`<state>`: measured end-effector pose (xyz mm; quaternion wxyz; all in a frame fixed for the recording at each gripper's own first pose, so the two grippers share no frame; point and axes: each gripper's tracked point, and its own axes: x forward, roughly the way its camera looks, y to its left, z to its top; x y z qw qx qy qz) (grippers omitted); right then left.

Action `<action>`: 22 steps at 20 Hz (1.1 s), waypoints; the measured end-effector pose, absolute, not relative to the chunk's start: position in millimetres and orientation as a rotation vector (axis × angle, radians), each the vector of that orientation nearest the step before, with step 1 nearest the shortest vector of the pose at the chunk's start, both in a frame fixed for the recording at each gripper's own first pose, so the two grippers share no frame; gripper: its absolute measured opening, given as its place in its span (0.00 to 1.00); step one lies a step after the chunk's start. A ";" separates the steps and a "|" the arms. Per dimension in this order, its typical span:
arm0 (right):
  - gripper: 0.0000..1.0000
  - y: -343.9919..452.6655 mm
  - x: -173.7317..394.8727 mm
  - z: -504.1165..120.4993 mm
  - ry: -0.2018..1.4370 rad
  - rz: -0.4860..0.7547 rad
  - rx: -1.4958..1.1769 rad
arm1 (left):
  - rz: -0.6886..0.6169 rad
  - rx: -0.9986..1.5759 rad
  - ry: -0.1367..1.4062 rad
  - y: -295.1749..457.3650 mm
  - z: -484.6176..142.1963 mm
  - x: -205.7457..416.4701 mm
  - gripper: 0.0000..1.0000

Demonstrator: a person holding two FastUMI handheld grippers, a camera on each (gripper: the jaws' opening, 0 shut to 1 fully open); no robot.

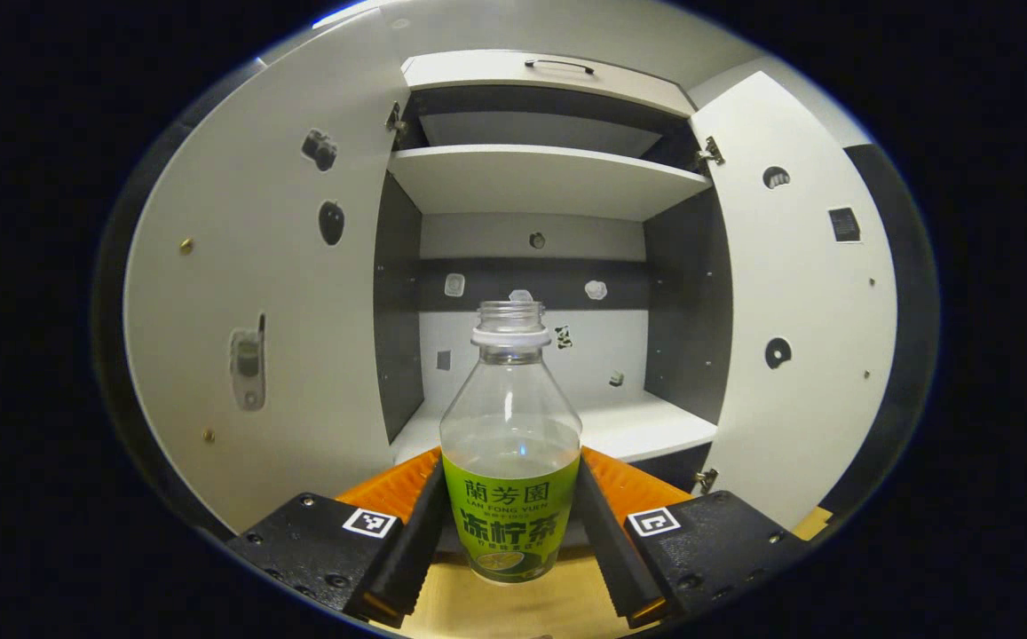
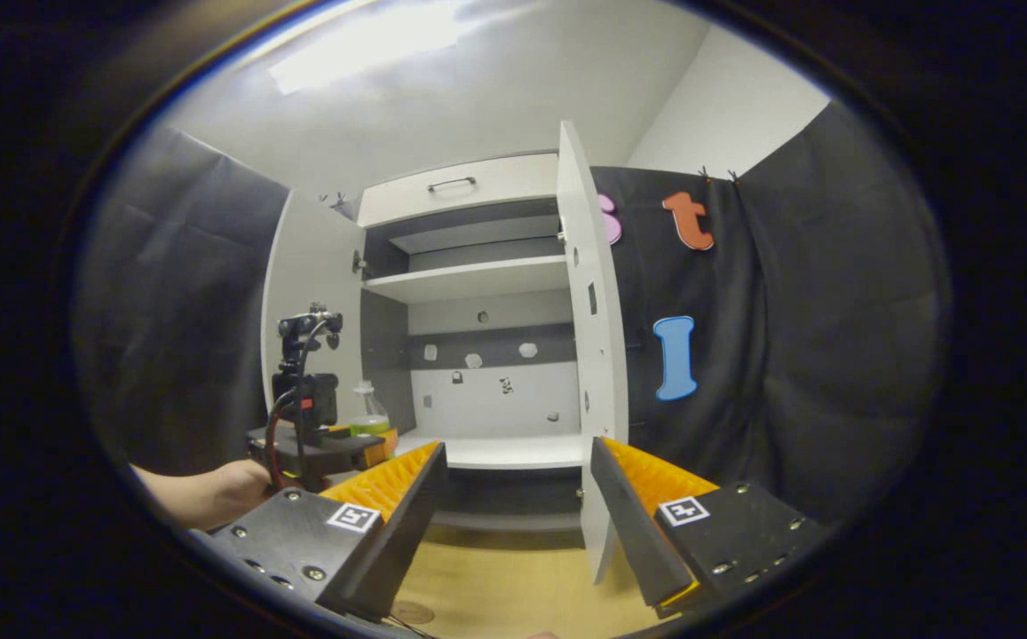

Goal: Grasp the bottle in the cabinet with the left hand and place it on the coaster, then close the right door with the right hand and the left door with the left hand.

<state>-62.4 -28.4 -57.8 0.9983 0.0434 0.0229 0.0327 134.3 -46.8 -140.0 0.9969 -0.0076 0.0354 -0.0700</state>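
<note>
A clear, uncapped bottle [image 1: 510,444] with a green label and a little liquid stands upright between the fingers of my left gripper [image 1: 510,461], which is shut on its lower half. It hangs just above the wooden table, in front of the open cabinet's lower shelf [image 1: 646,430]. In the right gripper view the left gripper [image 2: 371,444] and the bottle [image 2: 369,413] are at the left, held by a hand, in front of the cabinet's left side. My right gripper [image 2: 517,448] is open with nothing between its fingers, facing the cabinet. A round brown disc [image 2: 411,612], perhaps the coaster, lies on the table.
Both cabinet doors stand open: the left door [image 1: 256,311] and the right door [image 1: 788,311], whose edge [image 2: 593,355] faces the right gripper. An upper shelf [image 1: 540,177] and a drawer [image 1: 549,75] sit above. The wooden table [image 2: 513,577] runs in front.
</note>
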 end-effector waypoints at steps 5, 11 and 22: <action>0.98 -12.4 -69.9 -52.7 0.026 0.141 0.124 | -0.176 -0.024 0.109 -54.1 -195.7 76.1 0.80; 0.98 4.3 -62.5 -61.8 0.041 0.192 0.141 | -0.227 -0.032 0.166 -56.3 -283.7 16.1 0.80; 0.98 68.2 -7.7 -99.1 0.115 0.286 0.050 | -0.333 0.050 0.272 -70.6 -429.3 -11.2 0.81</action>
